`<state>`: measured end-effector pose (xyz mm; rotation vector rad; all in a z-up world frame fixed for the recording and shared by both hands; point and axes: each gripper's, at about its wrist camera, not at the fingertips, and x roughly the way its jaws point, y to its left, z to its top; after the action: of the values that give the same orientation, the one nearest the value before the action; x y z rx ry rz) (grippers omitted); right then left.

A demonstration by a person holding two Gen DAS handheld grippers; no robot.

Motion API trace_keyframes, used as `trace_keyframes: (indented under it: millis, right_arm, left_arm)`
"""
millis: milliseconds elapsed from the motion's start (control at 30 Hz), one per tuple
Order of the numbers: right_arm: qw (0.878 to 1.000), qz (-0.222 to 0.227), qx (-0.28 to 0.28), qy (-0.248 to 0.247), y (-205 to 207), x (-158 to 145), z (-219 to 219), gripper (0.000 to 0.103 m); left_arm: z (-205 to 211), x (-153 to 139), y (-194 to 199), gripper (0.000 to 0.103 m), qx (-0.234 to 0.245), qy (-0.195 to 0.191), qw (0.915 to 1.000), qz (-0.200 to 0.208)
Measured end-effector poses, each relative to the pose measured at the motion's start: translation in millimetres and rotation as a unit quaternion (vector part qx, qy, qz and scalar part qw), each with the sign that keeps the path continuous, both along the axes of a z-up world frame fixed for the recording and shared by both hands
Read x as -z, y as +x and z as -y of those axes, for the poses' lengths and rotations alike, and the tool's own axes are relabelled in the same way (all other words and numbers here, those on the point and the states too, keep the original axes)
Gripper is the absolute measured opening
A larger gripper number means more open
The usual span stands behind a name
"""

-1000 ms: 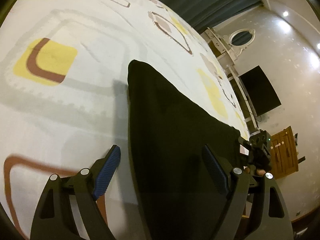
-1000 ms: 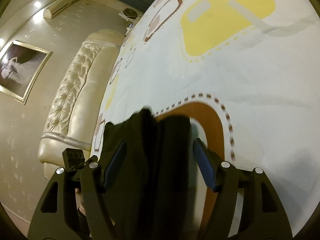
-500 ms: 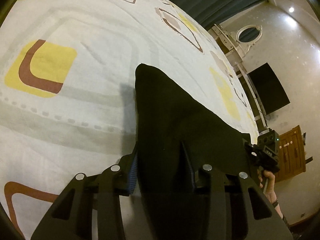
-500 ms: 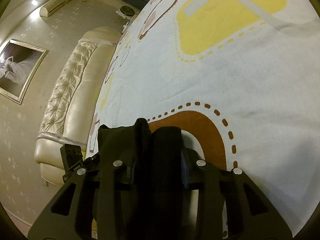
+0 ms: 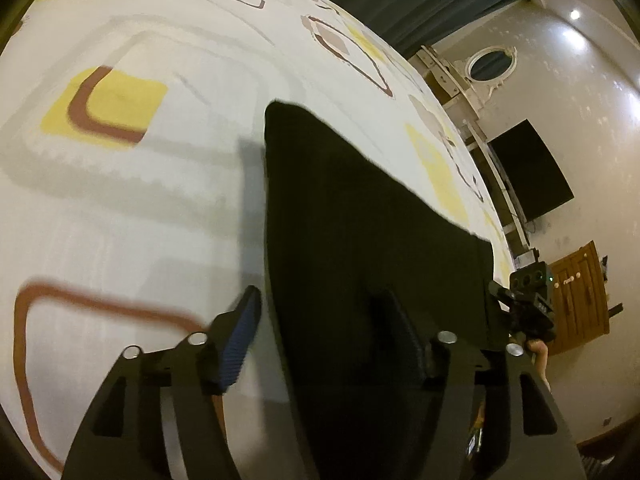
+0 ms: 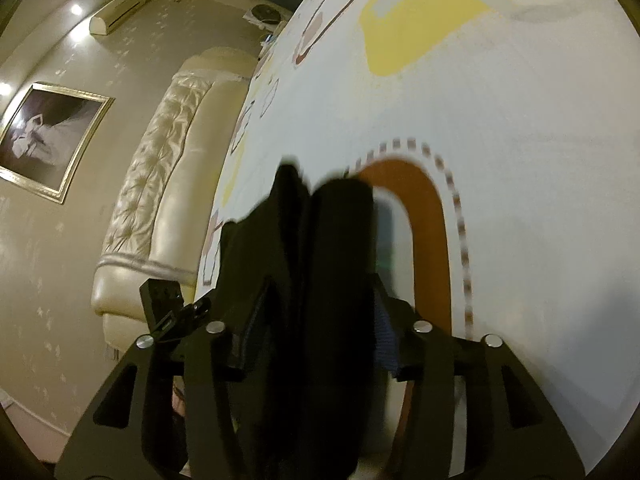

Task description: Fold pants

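The bed (image 5: 120,208) carries a white cover printed with yellow squares, brown rounded outlines and grey bands. Black pants (image 5: 360,240) lie directly on it, folded into a long dark strip with a straight left edge in the left wrist view. In the right wrist view the pants (image 6: 336,240) bunch into two thick rolls side by side, their far end lying beside a brown arch with a dashed border. A cream tufted headboard (image 6: 160,184) stands along the bed's far edge

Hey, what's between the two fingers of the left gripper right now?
In the left wrist view, the near edge of the black pants lies between the left gripper's fingers, on the patterned bedsheet. The jaws have just been opening.
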<state>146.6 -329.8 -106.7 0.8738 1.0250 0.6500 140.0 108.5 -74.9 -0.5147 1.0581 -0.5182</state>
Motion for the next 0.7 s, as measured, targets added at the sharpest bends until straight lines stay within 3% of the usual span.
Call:
trace_keyframes:
  millis: [333,467,533,600,700]
  right_arm:
    - [1.000,0.004,-0.025,-0.017,-44.8,-1.8,-12.7,0.052]
    - [0.999,0.004,-0.025,-0.028,-45.6,0.2,-13.5,0.040]
    - [0.999,0.003,-0.022,-0.024,-47.0,1.8,-11.3,0.036]
    - [0.999,0.006,-0.020,-0.027,-48.9,1.9,-12.2,0.033]
    - [1.000,0.008,-0.017,-0.025,-50.7,2.5,-12.3,0.032]
  left_arm:
    - [-6.8,4.7,-38.1,0.074,-0.009,-0.032,0.9992,-0.023]
    - [-6.4,5.6,-39.2,0.073,-0.004,-0.033,0.9991,-0.026]
    - [-3.4,6.0,-38.4,0.055,0.007,-0.026,0.9993,-0.026]
    - [-3.8,8.8,-41.7,0.044,0.016,-0.043,0.9983,-0.036]
    - [-1.9,6.9,-44.2,0.041,0.016,-0.029,0.9990,-0.029]
